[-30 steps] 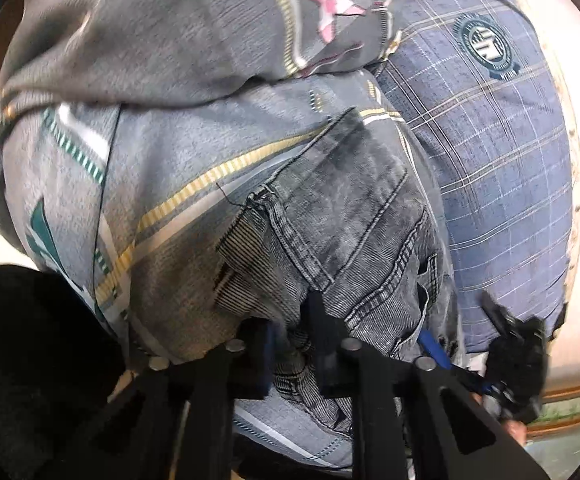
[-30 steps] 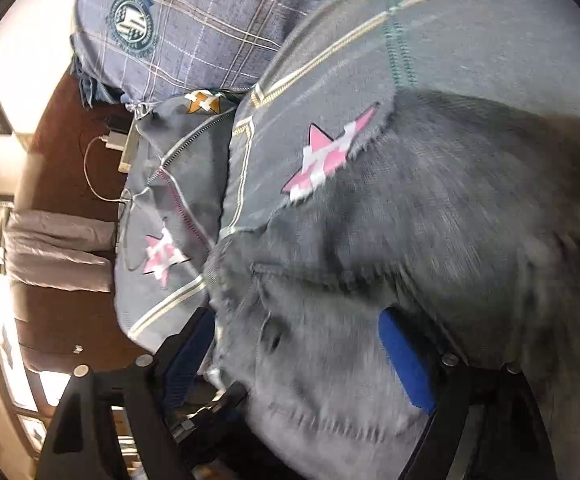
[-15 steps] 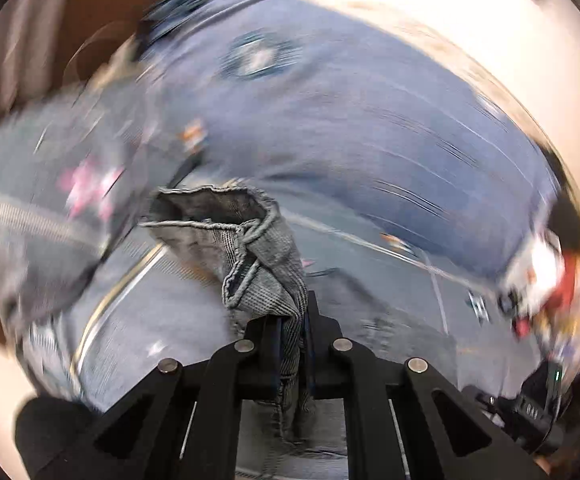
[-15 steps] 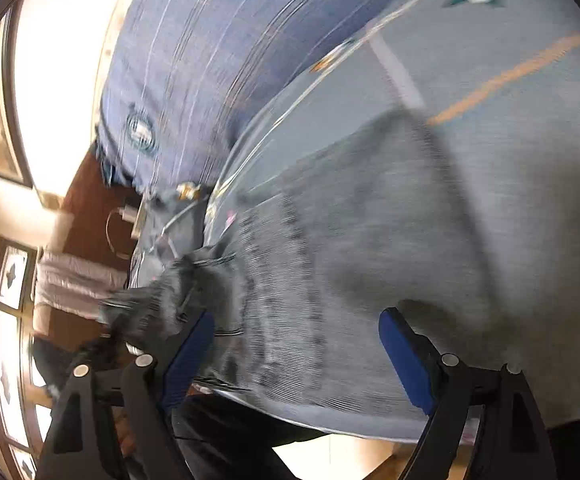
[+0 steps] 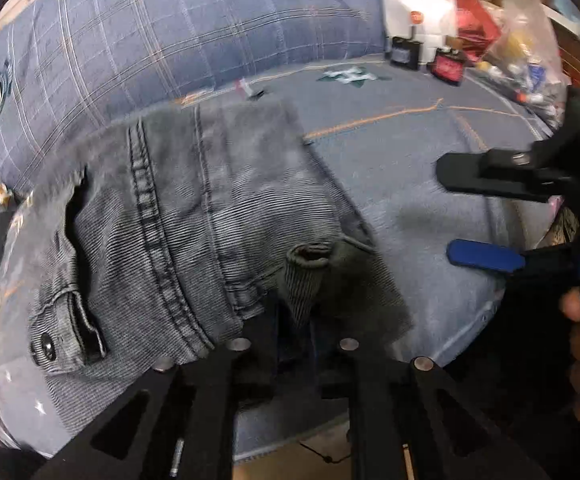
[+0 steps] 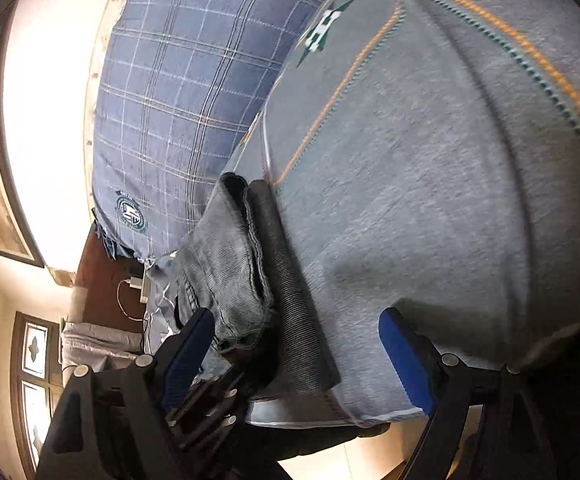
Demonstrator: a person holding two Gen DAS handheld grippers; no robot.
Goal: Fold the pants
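Most folding looked done: pants (image 5: 194, 216) lay doubled on the bed (image 5: 409, 168) beside the pillow (image 5: 170, 40). Left gripper (image 5: 293, 332), fingers just loosened, straddled a fold; right gripper (image 6: 293, 352) was held wide, empty.

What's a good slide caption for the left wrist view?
Left claw opening over a fold of grey jeans on the bed; right claw open beside them.

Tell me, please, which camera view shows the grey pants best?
The left wrist view: the grey pants fill the frame, with seams, waistband and button visible. The right wrist view shows them only edge-on, as stacked folded layers beside the plaid pillow.
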